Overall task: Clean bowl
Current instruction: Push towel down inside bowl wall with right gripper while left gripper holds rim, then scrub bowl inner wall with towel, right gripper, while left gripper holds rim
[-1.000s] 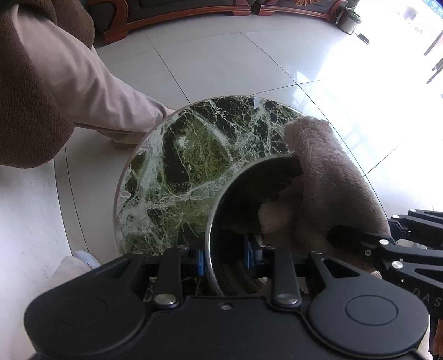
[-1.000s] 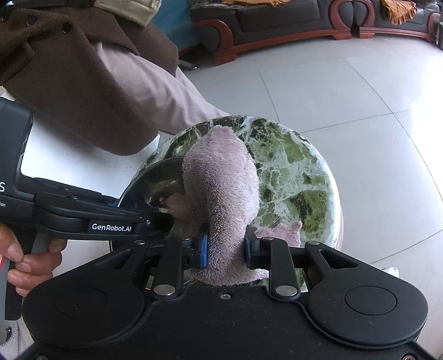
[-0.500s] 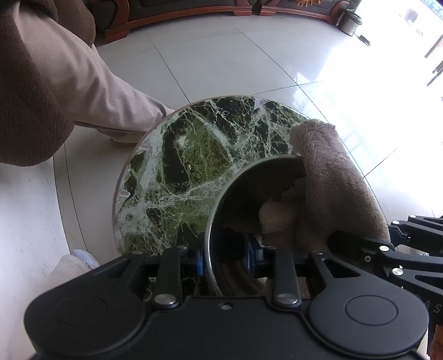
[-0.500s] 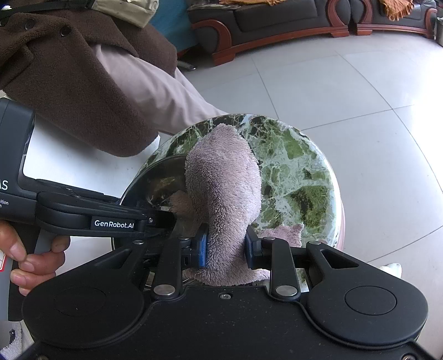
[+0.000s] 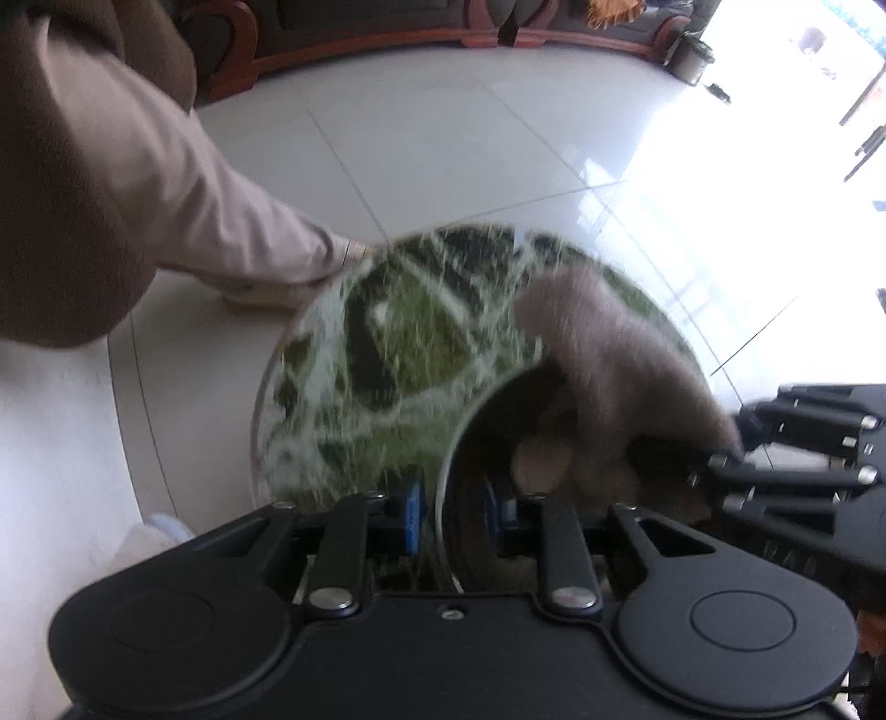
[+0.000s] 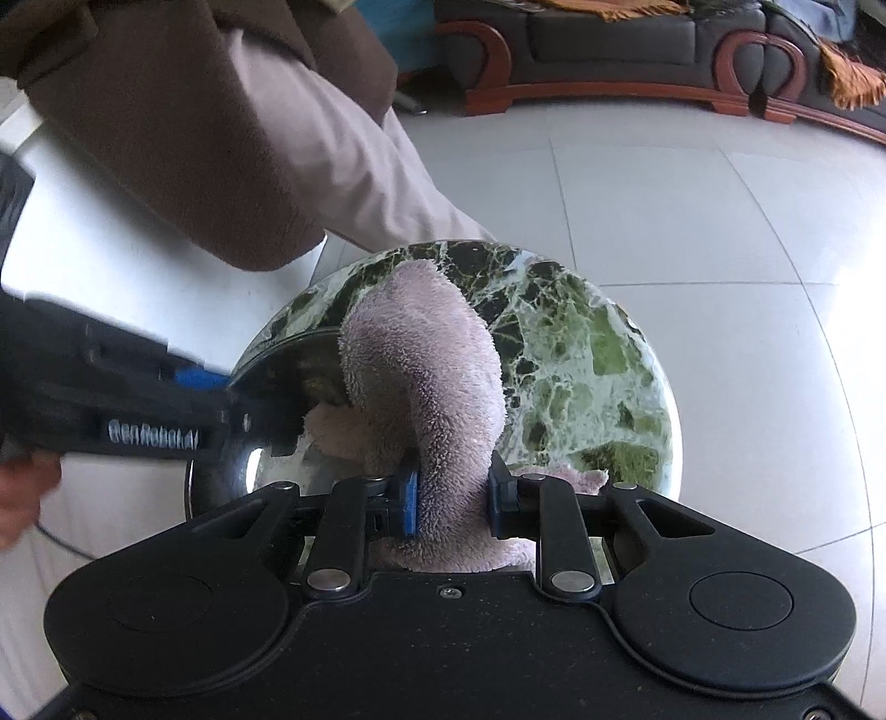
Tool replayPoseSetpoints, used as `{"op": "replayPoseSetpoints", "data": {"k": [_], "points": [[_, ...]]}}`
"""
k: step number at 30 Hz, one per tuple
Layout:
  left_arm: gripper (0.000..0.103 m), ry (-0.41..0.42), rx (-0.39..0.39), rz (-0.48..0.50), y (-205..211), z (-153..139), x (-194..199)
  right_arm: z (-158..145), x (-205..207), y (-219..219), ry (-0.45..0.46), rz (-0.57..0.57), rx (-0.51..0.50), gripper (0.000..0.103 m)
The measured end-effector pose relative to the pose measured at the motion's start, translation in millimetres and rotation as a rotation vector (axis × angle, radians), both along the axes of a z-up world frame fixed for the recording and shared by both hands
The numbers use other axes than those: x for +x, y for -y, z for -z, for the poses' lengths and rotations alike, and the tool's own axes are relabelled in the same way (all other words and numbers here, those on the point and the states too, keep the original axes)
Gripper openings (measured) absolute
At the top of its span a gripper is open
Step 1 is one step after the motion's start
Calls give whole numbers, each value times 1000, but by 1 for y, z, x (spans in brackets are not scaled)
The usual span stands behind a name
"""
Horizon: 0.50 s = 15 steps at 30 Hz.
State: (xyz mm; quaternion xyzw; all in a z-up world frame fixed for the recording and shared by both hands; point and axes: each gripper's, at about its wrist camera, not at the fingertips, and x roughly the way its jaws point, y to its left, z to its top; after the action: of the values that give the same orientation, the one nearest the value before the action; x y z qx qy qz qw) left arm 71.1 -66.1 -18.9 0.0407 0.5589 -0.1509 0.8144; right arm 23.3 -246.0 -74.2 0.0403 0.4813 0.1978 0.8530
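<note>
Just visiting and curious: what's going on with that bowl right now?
Left gripper closing on metal bowl rim. Right gripper closing on pink towel, towel draped into bowl. Bowl on green marble table. Nothing in the way.

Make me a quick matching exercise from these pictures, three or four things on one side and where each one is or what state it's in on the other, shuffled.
Things:
1. towel
2. metal bowl
3. marble tabletop
4. sofa

States:
A. far across the tiled floor
B. rim between the left hand-held gripper pads
C. pinched by the right hand-held gripper
D. green, white-veined, under the bowl

Pairs: 1-C, 2-B, 3-D, 4-A
</note>
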Motion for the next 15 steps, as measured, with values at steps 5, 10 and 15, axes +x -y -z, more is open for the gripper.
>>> {"op": "replayPoseSetpoints", "data": {"k": [5,10,15], "points": [[17,-7,-9,10,4,7,5,-1,3,0,0,-10,-6,22],[12,-56,-15,26,-4,10,-9,-4,13,-3,19,-48,-24,22],[12,-56,-9,44,-5,5,-15,-7,22,-13,45,-114,-62,22]]}}
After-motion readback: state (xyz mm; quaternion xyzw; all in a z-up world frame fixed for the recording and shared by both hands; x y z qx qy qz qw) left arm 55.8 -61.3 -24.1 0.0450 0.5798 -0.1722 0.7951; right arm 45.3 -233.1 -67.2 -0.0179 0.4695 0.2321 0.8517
